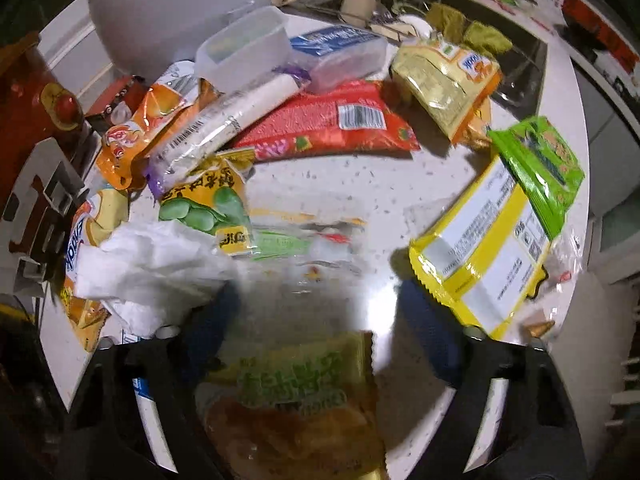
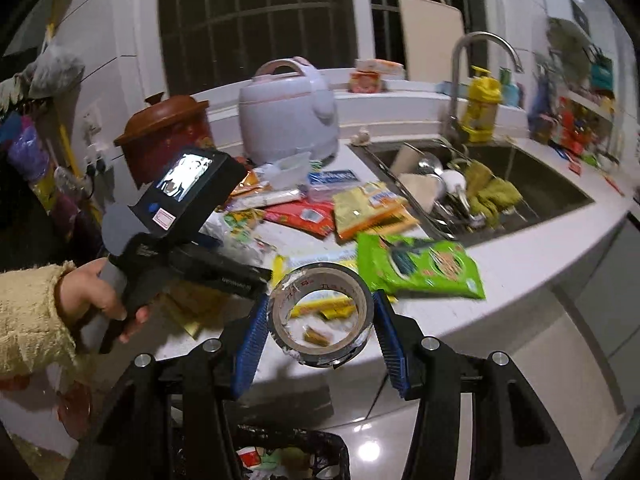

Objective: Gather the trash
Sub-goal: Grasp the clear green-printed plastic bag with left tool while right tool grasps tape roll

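My right gripper [image 2: 320,320] is shut on a grey tape roll [image 2: 320,322] and holds it in the air above a black-lined trash bin [image 2: 292,456] on the floor. My left gripper [image 1: 316,300] is open low over the white counter [image 1: 340,184]; a clear plastic wrapper [image 1: 304,252] lies between its blue fingers [image 1: 216,320], and a blurred green and yellow packet [image 1: 296,392] sits below it. Snack wrappers litter the counter: a yellow one [image 1: 480,256], a green one [image 1: 544,164], a red one [image 1: 332,120] and crumpled white tissue [image 1: 152,264]. The left gripper also shows in the right wrist view [image 2: 224,276].
A white rice cooker [image 2: 288,116] and a brown clay pot [image 2: 164,136] stand at the back of the counter. The sink [image 2: 480,184] with dishes and a tap [image 2: 472,72] lies to the right. Clear plastic boxes [image 1: 248,48] sit behind the wrappers.
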Demonstrator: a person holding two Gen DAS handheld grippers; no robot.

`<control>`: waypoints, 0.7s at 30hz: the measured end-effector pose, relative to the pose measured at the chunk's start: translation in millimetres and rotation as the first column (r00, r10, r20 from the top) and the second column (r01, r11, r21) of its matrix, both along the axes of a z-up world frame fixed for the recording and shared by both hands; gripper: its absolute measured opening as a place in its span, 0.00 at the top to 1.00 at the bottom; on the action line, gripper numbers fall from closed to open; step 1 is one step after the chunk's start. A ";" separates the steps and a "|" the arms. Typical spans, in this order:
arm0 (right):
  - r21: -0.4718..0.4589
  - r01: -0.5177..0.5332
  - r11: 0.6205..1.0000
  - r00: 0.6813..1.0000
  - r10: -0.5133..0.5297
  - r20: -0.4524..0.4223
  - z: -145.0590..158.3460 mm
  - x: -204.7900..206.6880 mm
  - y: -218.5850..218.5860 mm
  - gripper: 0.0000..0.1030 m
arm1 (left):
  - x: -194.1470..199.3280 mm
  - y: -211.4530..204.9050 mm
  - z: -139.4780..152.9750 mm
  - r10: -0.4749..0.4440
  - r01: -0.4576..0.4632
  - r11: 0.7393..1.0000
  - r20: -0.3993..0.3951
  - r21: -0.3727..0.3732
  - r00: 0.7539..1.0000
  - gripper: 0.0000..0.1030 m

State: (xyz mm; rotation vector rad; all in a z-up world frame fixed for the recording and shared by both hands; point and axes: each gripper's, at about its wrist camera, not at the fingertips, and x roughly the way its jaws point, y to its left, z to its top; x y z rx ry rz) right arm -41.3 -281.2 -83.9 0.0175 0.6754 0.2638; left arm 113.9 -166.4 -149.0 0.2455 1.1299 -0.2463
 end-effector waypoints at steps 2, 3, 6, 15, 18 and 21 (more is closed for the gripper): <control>0.017 0.010 1.000 1.000 -0.010 -0.004 -1.8 -2.5 -5.4 0.50 | -0.4 2.2 4.3 0.012 -0.012 1.000 0.011 0.008 1.000 0.56; 0.026 0.014 1.000 1.000 -0.014 -0.007 -2.4 -3.1 -6.8 0.50 | 0.6 6.6 6.5 0.015 -0.015 1.000 0.010 0.003 1.000 0.62; 0.040 0.005 0.999 1.000 -0.005 -0.002 -1.7 -2.1 -5.2 0.50 | -6.1 20.8 18.5 0.030 -0.028 0.997 0.020 -0.076 0.999 0.78; 0.099 -0.060 0.993 0.998 0.056 0.036 9.1 1.6 19.7 0.50 | -47.4 97.2 105.5 0.005 0.048 0.895 0.117 -0.443 0.993 0.80; 0.113 -0.083 0.990 0.996 0.079 0.041 11.3 3.3 30.3 0.50 | -66.8 112.7 132.1 0.002 0.086 0.856 0.170 -0.510 0.985 0.80; 0.123 -0.104 0.987 0.994 0.099 0.050 15.3 3.2 39.8 0.50 | -77.2 128.2 147.9 0.010 0.099 0.836 0.196 -0.539 0.980 0.80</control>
